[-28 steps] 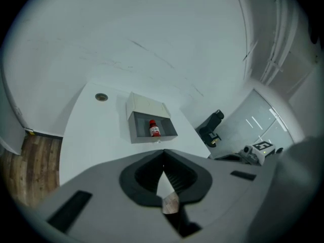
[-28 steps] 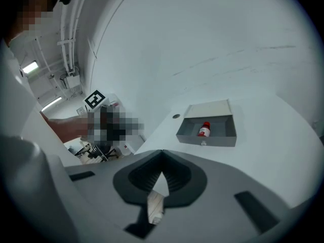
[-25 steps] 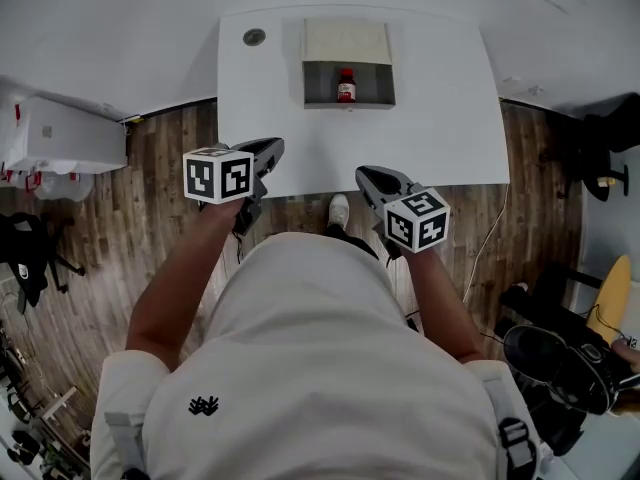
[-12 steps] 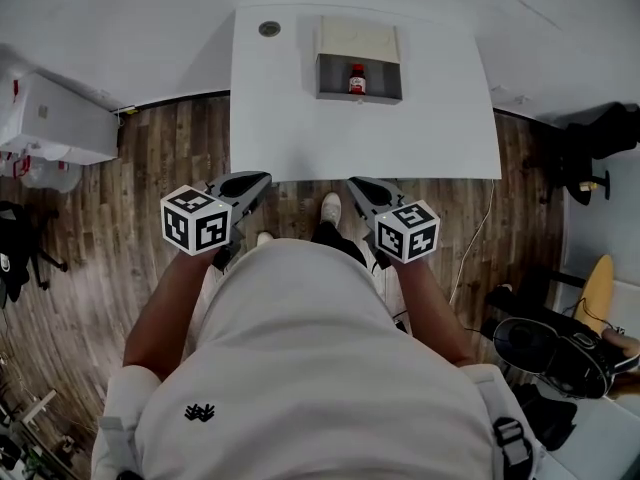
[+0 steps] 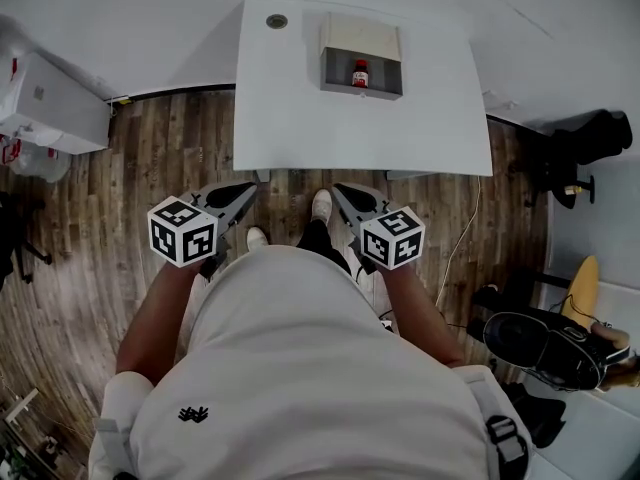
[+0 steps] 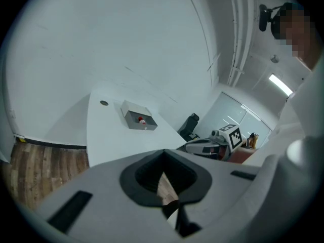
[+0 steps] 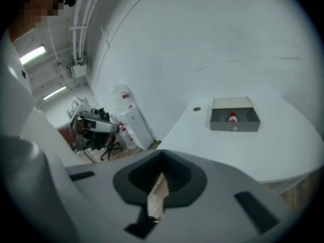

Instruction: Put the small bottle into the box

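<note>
White table (image 5: 300, 118), one box (image 5: 361, 92) holding one small bottle (image 5: 360, 72), left gripper (image 5: 248, 188) and right gripper (image 5: 342, 190) both closed, empty

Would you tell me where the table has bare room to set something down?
The table is bare across its near half, between box and front edge, and right of the box. Only the far middle is taken: box with bottle.
</note>
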Demonstrator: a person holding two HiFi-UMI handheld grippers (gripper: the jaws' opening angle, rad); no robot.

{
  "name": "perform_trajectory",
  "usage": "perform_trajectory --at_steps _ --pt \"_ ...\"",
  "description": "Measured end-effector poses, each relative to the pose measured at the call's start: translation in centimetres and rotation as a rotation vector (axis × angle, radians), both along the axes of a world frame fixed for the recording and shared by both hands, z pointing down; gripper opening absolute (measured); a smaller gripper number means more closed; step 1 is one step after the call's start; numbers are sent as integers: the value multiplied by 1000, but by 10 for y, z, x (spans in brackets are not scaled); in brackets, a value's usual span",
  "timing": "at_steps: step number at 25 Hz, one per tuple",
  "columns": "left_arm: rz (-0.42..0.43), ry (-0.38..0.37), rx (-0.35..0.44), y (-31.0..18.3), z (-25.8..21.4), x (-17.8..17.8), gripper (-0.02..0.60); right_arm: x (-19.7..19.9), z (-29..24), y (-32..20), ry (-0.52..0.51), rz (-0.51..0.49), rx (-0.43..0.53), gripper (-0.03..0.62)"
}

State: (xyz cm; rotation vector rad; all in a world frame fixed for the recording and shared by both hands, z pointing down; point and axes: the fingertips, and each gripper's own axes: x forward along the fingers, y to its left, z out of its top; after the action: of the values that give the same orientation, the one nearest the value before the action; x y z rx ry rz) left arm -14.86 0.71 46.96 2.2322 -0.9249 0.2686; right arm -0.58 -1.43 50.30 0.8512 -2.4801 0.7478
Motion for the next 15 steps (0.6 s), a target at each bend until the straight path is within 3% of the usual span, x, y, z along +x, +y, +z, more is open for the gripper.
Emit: perform_trajectory --at_steps 15 --pt "-6 20 -4 14 8 -10 6 -15 -4 18 2 -23 26 5"
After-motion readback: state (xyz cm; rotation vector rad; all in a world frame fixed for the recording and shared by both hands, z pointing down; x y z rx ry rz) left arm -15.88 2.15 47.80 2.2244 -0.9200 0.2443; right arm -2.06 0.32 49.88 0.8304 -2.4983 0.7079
